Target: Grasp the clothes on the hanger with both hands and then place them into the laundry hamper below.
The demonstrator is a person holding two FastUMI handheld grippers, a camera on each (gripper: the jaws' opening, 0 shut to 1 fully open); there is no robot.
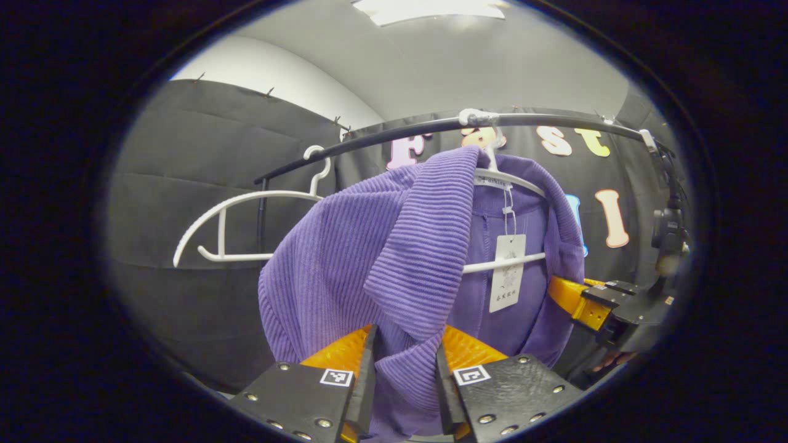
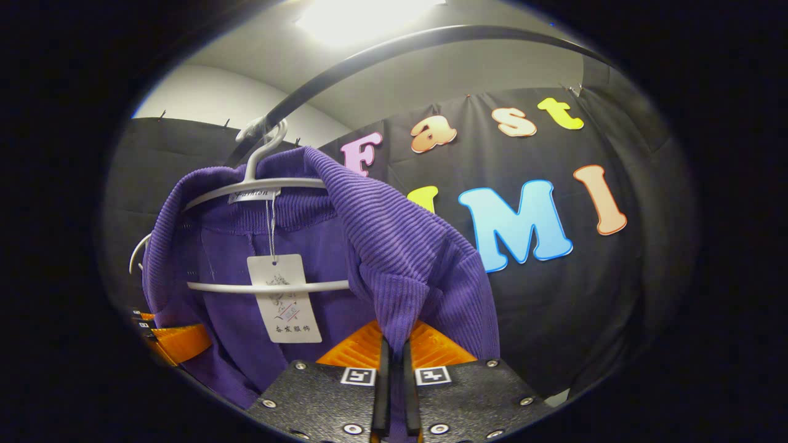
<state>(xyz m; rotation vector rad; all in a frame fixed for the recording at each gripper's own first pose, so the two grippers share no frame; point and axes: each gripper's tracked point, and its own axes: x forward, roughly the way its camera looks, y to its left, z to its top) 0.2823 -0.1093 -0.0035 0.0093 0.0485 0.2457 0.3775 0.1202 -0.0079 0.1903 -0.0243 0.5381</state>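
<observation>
Purple ribbed sweater (image 1: 394, 258) hangs on a white hanger (image 2: 258, 184) from the dark rail (image 1: 431, 126). Left gripper (image 1: 403, 369) pinches a thick fold at one shoulder; right gripper (image 2: 394, 363), nearly closed, clamps the other shoulder's fabric. An empty hanger (image 1: 234, 227) hangs beside.

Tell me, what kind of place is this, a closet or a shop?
Probably neither: it looks like a small booth set up like a closet. A dark clothes rail holds a purple sweater on a white hanger, with an empty hanger beside it, and black cloth covers the walls.
</observation>
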